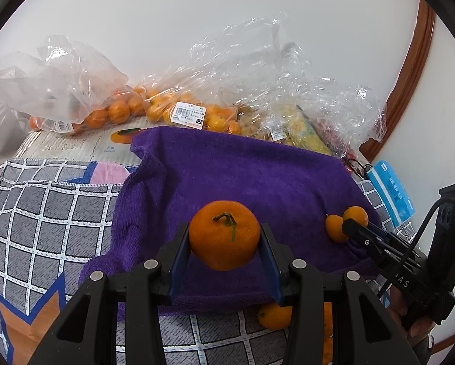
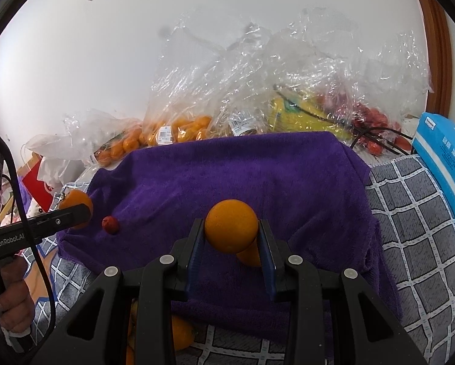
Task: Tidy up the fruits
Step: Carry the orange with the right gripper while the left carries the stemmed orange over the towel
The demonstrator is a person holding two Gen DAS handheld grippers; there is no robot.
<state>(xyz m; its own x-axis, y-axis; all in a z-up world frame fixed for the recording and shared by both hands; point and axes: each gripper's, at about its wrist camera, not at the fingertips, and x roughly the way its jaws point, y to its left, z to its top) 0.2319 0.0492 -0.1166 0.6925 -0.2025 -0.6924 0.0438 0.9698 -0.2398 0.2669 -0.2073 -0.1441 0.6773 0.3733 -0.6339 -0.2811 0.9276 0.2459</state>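
A stemmed mandarin (image 1: 224, 234) sits clamped in the left gripper (image 1: 224, 243) above the purple towel (image 1: 242, 176). The right gripper (image 2: 231, 237) pinches another mandarin (image 2: 231, 226) over the towel's near right. Bagged fruit (image 1: 154, 109) lies far behind.

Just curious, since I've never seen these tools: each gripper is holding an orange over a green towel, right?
Nearly. The left gripper and right gripper each grip an orange, but the towel is purple, not green, as both wrist views show.
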